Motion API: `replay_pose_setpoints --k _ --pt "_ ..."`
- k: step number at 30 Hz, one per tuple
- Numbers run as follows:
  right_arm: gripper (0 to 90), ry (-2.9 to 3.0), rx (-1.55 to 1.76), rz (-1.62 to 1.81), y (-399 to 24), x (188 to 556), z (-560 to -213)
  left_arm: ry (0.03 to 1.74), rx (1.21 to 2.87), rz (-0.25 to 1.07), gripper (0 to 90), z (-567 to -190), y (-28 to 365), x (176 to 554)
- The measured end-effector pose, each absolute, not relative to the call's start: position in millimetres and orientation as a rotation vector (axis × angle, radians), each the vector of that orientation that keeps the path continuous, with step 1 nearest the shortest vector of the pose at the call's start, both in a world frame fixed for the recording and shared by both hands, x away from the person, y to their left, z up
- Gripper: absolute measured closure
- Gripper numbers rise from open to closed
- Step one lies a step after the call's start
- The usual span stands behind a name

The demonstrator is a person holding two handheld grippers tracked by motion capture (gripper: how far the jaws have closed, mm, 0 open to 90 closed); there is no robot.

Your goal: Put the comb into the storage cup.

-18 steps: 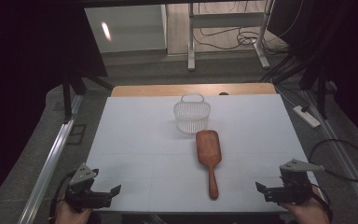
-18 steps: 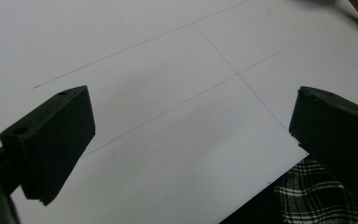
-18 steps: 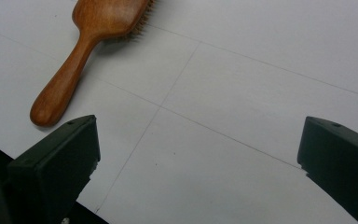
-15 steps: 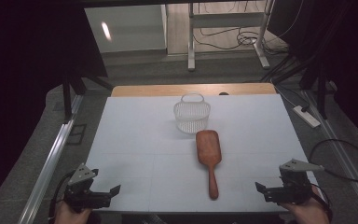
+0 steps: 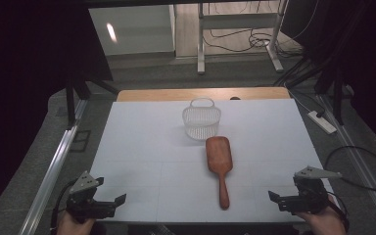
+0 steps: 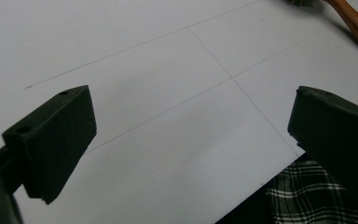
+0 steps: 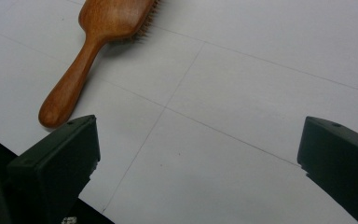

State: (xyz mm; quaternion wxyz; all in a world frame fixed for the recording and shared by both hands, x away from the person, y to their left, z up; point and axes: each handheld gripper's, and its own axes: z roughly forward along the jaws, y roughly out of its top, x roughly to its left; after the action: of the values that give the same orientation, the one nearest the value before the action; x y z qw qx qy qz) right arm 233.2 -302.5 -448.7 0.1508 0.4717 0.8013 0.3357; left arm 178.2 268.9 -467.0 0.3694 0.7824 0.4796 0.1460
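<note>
A wooden paddle hairbrush (image 5: 219, 166) lies on the white table sheet (image 5: 152, 161), bristles down, handle toward the near edge. Just behind its head stands a small clear plastic basket (image 5: 201, 120) with a handle. My left gripper (image 5: 120, 199) rests at the near left corner, jaws wide open over bare sheet. At the near right corner my right gripper (image 5: 273, 197) is open too, with nothing between the jaws. In the right gripper view the hairbrush (image 7: 98, 42) lies ahead and to the left. In the left gripper view the hairbrush's handle (image 6: 354, 23) shows at the top right corner.
A wooden board (image 5: 176, 94) edges the sheet at the back. Metal rails (image 5: 49, 176) run along both sides of the table. A power strip (image 5: 321, 122) and cables lie on the floor at the right. A plaid cloth (image 6: 317, 196) shows under the near edge.
</note>
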Motion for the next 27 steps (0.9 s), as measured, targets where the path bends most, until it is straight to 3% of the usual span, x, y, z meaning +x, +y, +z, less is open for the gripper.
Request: replay_pose_setpoints --k 27 --pt "0.0 2.366 1.283 0.984 -296.8 243.0 -443.9 1.215 2.041 0.379 0.9 -467.4 265.2 179.5"
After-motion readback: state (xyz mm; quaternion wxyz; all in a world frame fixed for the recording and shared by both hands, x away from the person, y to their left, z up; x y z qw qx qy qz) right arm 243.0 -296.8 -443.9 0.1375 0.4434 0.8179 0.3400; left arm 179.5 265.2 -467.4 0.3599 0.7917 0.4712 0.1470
